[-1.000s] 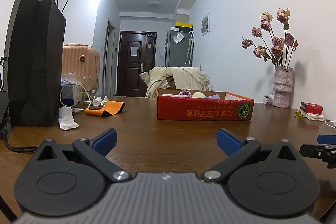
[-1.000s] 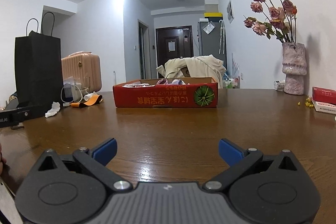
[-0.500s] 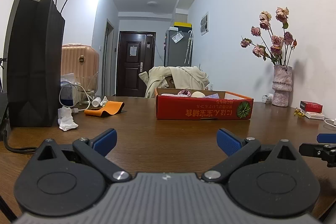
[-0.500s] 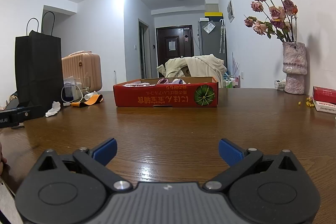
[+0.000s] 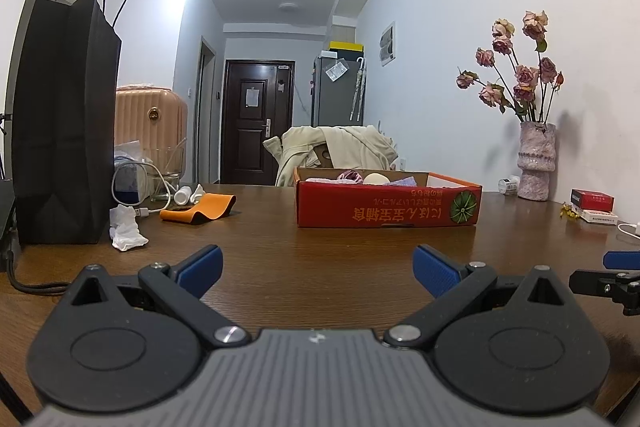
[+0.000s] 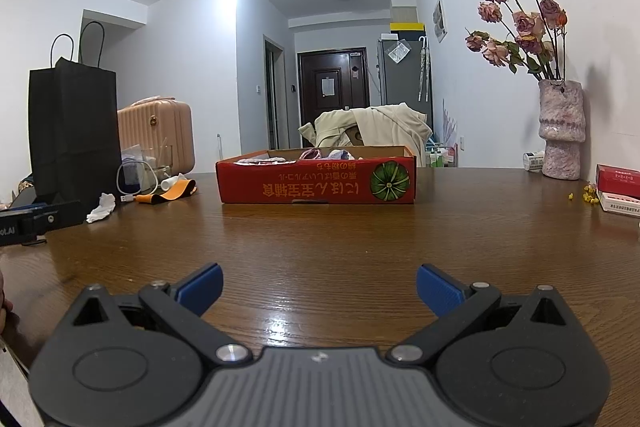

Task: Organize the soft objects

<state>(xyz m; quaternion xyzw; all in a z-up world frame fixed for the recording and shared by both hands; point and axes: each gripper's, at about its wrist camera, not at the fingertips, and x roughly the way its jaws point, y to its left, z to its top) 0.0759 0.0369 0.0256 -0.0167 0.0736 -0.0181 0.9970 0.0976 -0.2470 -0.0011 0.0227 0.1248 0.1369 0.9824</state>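
Note:
A low red cardboard box (image 5: 386, 205) stands on the brown wooden table (image 5: 320, 251), also in the right wrist view (image 6: 316, 183). Several soft items, pink, cream and lilac (image 5: 372, 177), lie inside it; only their tops show. My left gripper (image 5: 316, 269) is open and empty, low over the table, well short of the box. My right gripper (image 6: 319, 287) is open and empty too, facing the box from the near side. The right gripper's fingers (image 5: 622, 259) show at the far right of the left wrist view.
A tall black paper bag (image 5: 64, 123) stands at the left with crumpled white tissue (image 5: 126, 233), an orange strap (image 5: 200, 209), cables and a glass beside it. A vase of dried roses (image 6: 560, 131) and red and white packs (image 6: 618, 187) sit at the right.
The left wrist view has shifted very slightly; the box sits a touch lower and left in it. Both grippers stay open and nearly still.

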